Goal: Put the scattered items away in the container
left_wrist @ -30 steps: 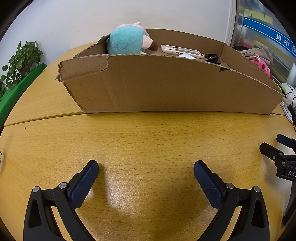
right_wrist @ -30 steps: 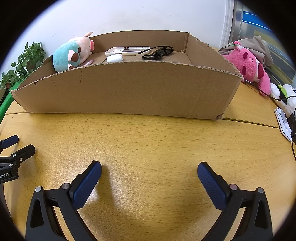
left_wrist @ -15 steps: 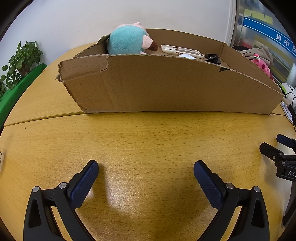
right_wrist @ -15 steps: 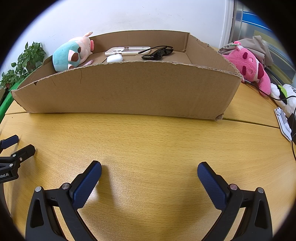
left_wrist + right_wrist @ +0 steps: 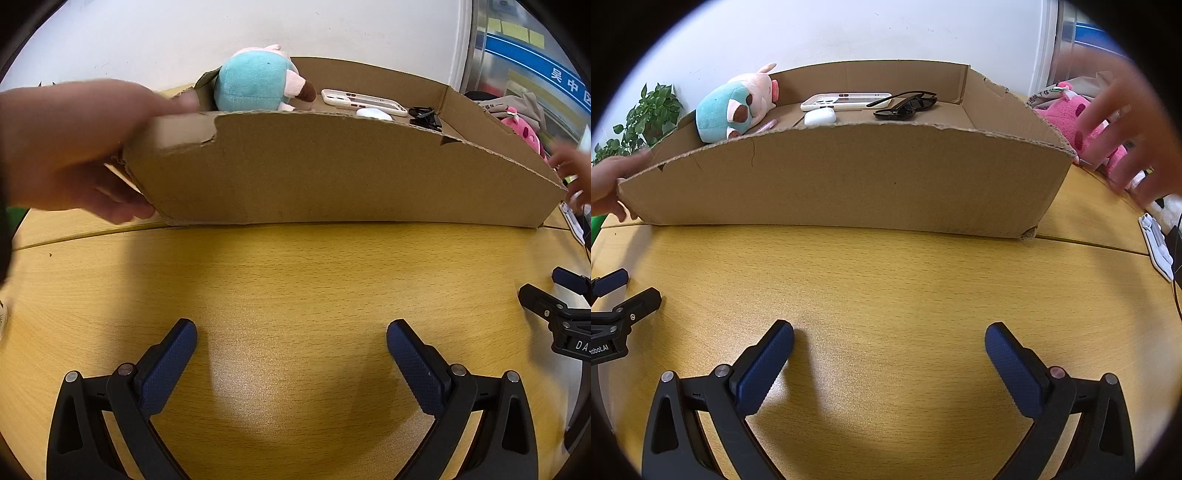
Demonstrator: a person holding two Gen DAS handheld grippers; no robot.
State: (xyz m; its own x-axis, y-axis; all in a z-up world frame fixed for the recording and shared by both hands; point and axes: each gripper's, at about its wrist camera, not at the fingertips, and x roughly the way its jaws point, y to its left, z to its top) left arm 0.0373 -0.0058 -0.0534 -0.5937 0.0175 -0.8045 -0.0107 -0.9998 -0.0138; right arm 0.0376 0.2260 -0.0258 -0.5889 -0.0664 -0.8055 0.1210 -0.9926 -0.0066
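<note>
A shallow cardboard box (image 5: 332,173) (image 5: 849,177) stands on the wooden table ahead of both grippers. Inside lie a teal and pink plush toy (image 5: 258,79) (image 5: 731,107), a white phone case (image 5: 362,101) (image 5: 846,100), a white earbud case (image 5: 820,117), black sunglasses (image 5: 905,107) and a pink pen (image 5: 767,125). A person's hand (image 5: 70,147) (image 5: 609,184) grips the box's left corner. Another hand (image 5: 1126,140) (image 5: 572,173) hovers near its right end. My left gripper (image 5: 291,354) and right gripper (image 5: 890,354) rest open over bare table, each holding nothing.
A pink plush toy (image 5: 1082,125) (image 5: 524,133) lies right of the box. A white flat item (image 5: 1156,243) sits at the table's right edge. A potted plant (image 5: 646,114) stands at the far left. Each gripper shows at the edge of the other's view.
Two bare hands have come into view: one has taken hold of the box's left corner, the other has reached toward its right end. Both grippers stay still.
</note>
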